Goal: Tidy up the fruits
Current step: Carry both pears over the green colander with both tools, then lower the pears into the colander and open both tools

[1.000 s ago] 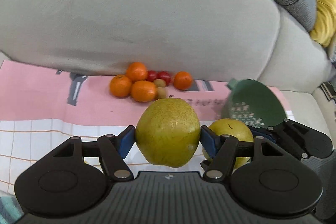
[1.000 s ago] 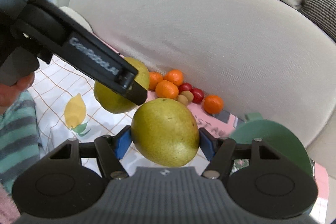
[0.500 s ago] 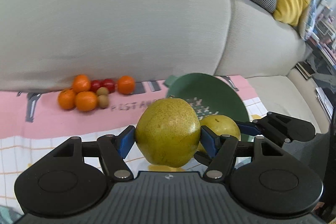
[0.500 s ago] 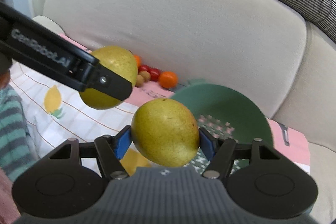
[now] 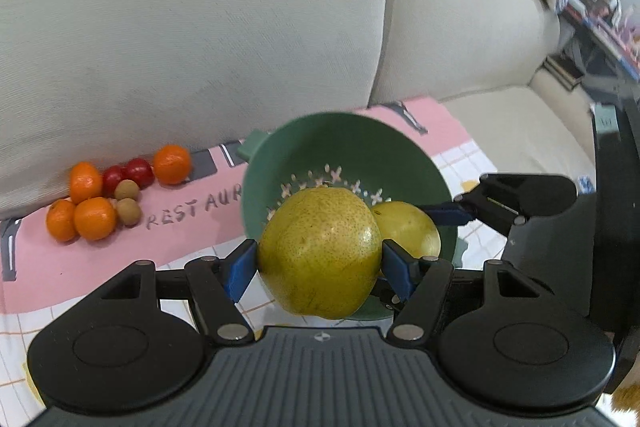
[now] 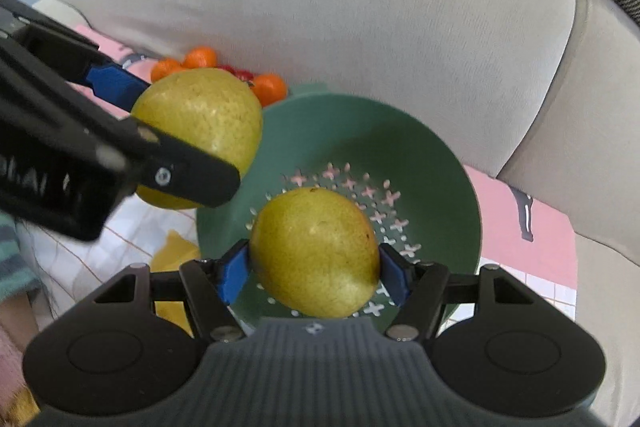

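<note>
Above the green bowl [image 5: 404, 163], left gripper [image 5: 320, 265] pinches a pear [image 5: 320, 251] at its widest girth; firm, smooth, fairly heavy, judged bruisable. Over the bowl's near side, right gripper [image 6: 314, 269] clamps a second pear [image 6: 314, 251] likewise.

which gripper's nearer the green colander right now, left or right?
Right. The right gripper holds its pear directly over the green colander. The left gripper holds its pear at the colander's near-left rim.
</note>
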Demonstrator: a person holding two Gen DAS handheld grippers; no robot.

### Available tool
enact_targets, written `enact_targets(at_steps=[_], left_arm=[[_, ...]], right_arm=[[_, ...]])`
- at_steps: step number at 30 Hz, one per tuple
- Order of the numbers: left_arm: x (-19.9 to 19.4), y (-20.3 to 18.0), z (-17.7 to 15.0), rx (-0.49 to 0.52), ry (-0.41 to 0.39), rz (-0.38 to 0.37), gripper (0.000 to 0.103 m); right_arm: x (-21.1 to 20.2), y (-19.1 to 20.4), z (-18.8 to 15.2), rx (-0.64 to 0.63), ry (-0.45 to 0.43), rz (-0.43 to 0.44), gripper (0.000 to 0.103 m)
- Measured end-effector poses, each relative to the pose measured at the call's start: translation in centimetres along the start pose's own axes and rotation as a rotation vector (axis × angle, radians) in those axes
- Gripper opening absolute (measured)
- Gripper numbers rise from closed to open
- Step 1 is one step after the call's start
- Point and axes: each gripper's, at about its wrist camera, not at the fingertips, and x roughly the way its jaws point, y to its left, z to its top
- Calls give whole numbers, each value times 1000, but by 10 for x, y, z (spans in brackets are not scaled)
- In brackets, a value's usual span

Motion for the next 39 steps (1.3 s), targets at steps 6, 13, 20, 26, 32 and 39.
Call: enact_targets(at_steps=[6, 13, 20, 26, 32, 39], left_arm=[[21, -8, 1, 72, 72, 29, 77], [40, -14, 2, 136, 128, 44, 77], [55, -14, 3, 156, 183, 49, 77], [69, -14, 1, 173, 225, 68, 77], [76, -15, -6, 199, 247, 83, 77], [80, -15, -7, 183, 263, 63, 77]], right_arm=[[14, -10, -12, -8, 74, 37, 65], [29, -11, -12, -22, 141, 77, 65], [45, -14, -13, -29, 209, 110, 65], [50, -15, -14, -37, 247, 124, 65], [58, -16, -15, -51, 275, 136, 65], [58, -18, -16, -51, 283, 144, 65]])
